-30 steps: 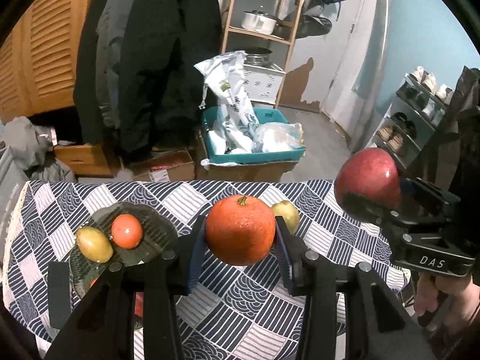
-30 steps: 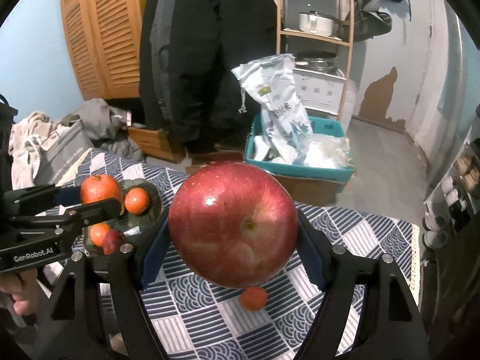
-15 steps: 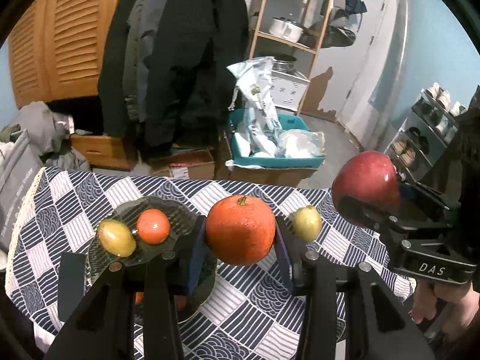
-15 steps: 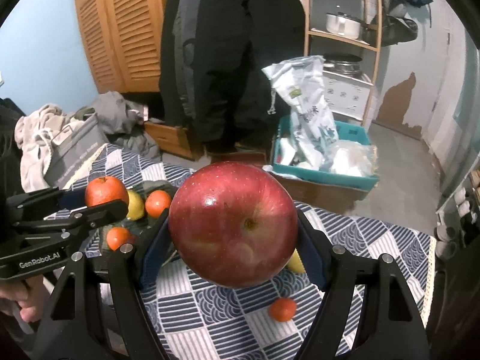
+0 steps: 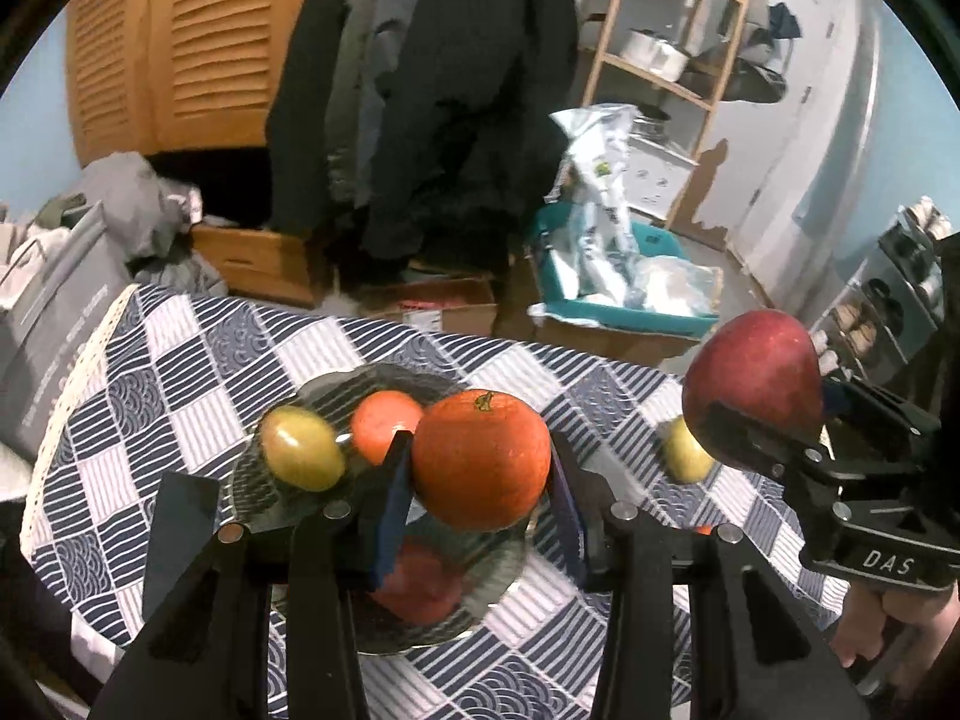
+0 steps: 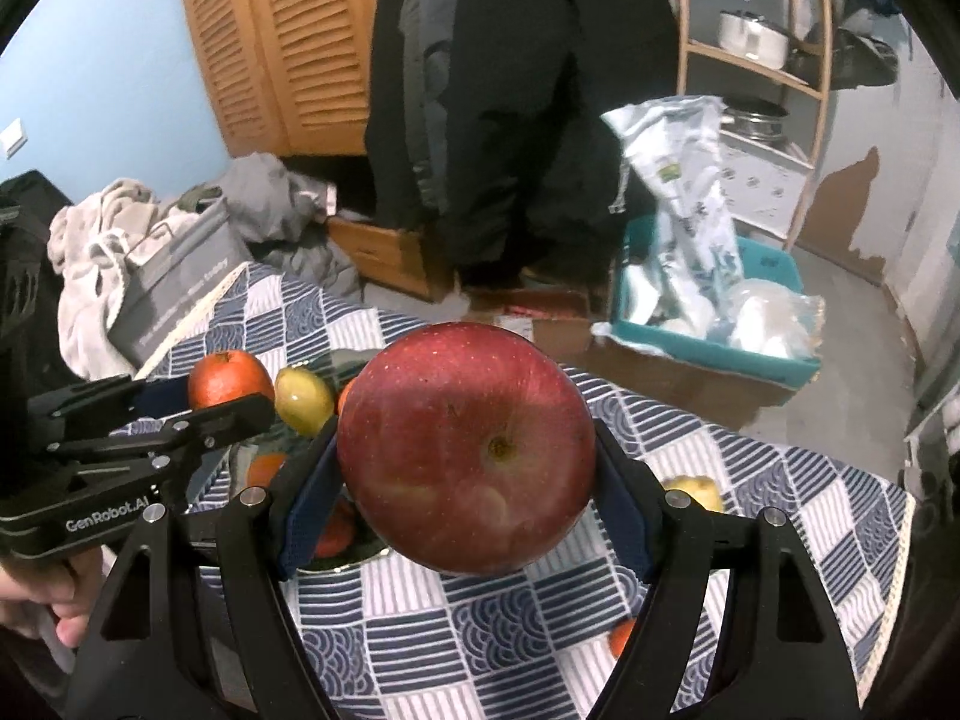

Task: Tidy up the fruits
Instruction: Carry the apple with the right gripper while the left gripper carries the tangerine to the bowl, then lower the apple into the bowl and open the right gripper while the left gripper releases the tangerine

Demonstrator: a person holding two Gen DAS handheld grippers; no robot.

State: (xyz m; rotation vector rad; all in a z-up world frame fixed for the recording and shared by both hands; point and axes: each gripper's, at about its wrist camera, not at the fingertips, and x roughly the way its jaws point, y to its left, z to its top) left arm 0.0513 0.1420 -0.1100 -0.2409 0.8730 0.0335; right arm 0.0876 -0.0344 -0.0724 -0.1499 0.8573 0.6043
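Observation:
My left gripper (image 5: 480, 474) is shut on an orange (image 5: 480, 459) and holds it above a glass plate (image 5: 480, 606). On the plate lie a yellow-green fruit (image 5: 302, 449), a small orange fruit (image 5: 384, 423) and a reddish fruit (image 5: 420, 585). My right gripper (image 6: 465, 468) is shut on a big red apple (image 6: 465, 456), held above the table to the right of the plate; it also shows in the left wrist view (image 5: 753, 387). A yellow-green fruit (image 5: 684, 456) and a small orange fruit (image 6: 621, 636) lie loose on the cloth.
The table wears a blue-and-white checked cloth (image 5: 180, 372). Behind it stand a teal box with bags (image 5: 618, 282), cardboard boxes (image 5: 432, 300), hanging coats (image 5: 432, 90) and a wooden shelf (image 5: 660, 48). A grey bag (image 6: 174, 294) sits at the table's left.
Both grippers have moved left with their fruits. The orange now hangs over the plate, and the apple has come nearer the plate.

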